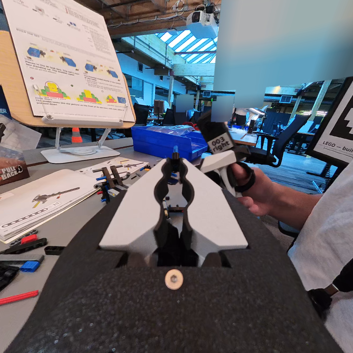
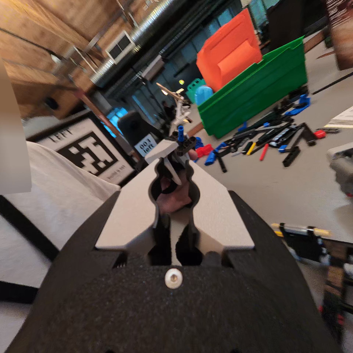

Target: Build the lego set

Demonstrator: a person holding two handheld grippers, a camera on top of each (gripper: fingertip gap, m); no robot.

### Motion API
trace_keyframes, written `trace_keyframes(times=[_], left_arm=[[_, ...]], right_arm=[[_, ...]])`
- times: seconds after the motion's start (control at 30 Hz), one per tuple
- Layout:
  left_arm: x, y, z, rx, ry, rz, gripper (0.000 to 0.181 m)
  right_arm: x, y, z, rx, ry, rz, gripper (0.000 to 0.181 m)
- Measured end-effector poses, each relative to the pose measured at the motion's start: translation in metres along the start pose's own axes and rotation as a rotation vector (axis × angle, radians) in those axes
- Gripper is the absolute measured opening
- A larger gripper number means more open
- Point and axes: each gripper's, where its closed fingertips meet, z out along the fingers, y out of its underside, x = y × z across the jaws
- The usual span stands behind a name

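My left gripper point(image 1: 174, 159) is shut on a small black beam point(image 1: 175, 155) with a blue pin point(image 1: 175, 148) sticking up from it, held above the table. In the right wrist view the same beam point(image 2: 186, 143) and pin point(image 2: 180, 131) show at the left gripper's tip point(image 2: 178, 146). My right gripper point(image 2: 172, 162) has its jaws a little apart and empty, pointing at the held beam from close by. It shows in the left wrist view point(image 1: 205, 166), held by a hand. A partly built black and blue assembly point(image 1: 110, 179) lies on the table beyond.
An open instruction booklet point(image 1: 47, 198) lies at left, with loose parts point(image 1: 28, 242) near it. A blue bin point(image 1: 164, 141) and a sheet on a stand point(image 1: 70, 63) are behind. A green bin point(image 2: 254, 101), a pile of loose parts point(image 2: 277, 133) and another assembly point(image 2: 305, 240) show on the table. The grippers are tip to tip, or close to it.
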Motion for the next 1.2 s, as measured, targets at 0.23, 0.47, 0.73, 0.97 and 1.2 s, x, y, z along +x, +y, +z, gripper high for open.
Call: trace_keyframes(times=[0.23,0.47,0.73,0.97,1.2], left_arm=[[0.007,0.005,0.001,-0.017,0.041,-0.017,0.006],[0.007,0.013,0.005,-0.064,0.025,0.015,0.006],[0.004,0.01,0.011,-0.027,0.003,-0.078,0.006],[0.004,0.016,0.02,-0.045,-0.038,-0.184,0.006],[0.009,0.024,0.022,-0.092,-0.007,-0.339,0.006]], right_arm=[[0.0,-0.01,-0.008,0.037,-0.021,0.016,0.02],[0.003,-0.019,-0.022,0.041,0.019,-0.011,0.018],[0.03,-0.003,-0.024,-0.123,0.356,-0.481,0.026],[0.027,-0.009,-0.02,-0.154,0.6,-0.811,0.027],[0.034,-0.008,-0.025,-0.292,0.752,-1.164,0.009]])
